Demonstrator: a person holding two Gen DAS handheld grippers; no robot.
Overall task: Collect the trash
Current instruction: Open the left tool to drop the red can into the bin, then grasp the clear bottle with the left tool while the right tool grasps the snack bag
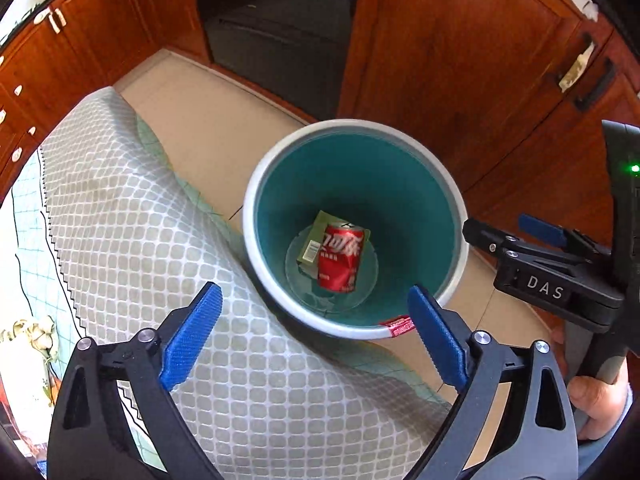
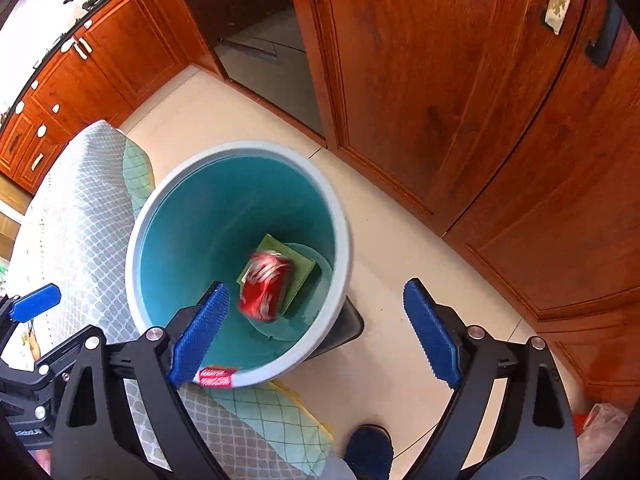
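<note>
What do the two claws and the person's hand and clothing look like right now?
Both claws are black linkage frames with silver pivot bolts and blue ridged pads with sawtooth edges. That holds for the left claw and the right claw. The right one carries white "DAS" lettering and a green light. A pale cuff shows at the hand, and a dark blue slipper below.

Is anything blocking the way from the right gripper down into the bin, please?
Nothing visible does. The right gripper hangs open over the bin, whose mouth is uncovered. The can and a green packet already lie at the bottom.
</note>
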